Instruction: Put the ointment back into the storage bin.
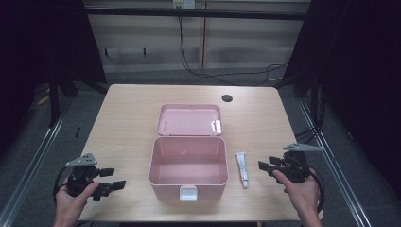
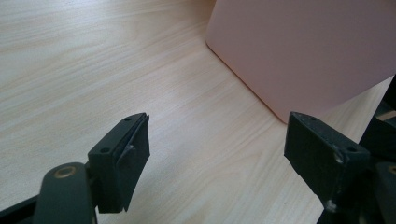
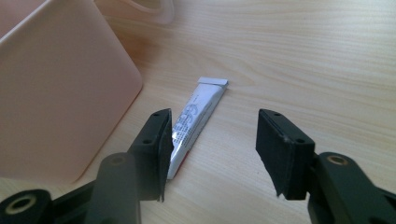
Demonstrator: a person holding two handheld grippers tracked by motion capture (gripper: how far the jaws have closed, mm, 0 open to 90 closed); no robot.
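A pale wood-grain surface (image 1: 127, 123) with rounded corners stands in a dim room, a round cable hole (image 1: 227, 98) near its far right corner. At its middle sits an open pink box (image 1: 188, 165), the lid (image 1: 189, 119) laid back flat behind it and a white latch (image 1: 187, 192) on the near wall. Just right of the box, apart from it, a small white tube (image 1: 242, 168) lies flat on the surface, lengthwise toward the person.

The left tongs (image 1: 112, 178) are held near the near-left corner, released with nothing between the jaws; in the left gripper view the box's pink wall (image 2: 303, 46) is ahead of them. The right tongs (image 1: 266, 166) are held right of the tube, jaws partly apart and gripping nothing; in the right gripper view the tube (image 3: 194, 119) lies beyond them, by the one jaw.

Behind the surface, light panelled cabinets (image 1: 151, 38) line the wall, black cables (image 1: 227, 73) trailing down across a grey floor (image 1: 28, 137). Metal rails (image 1: 33, 156) run along both sides, and dark curtains (image 1: 369, 71) close the room in.
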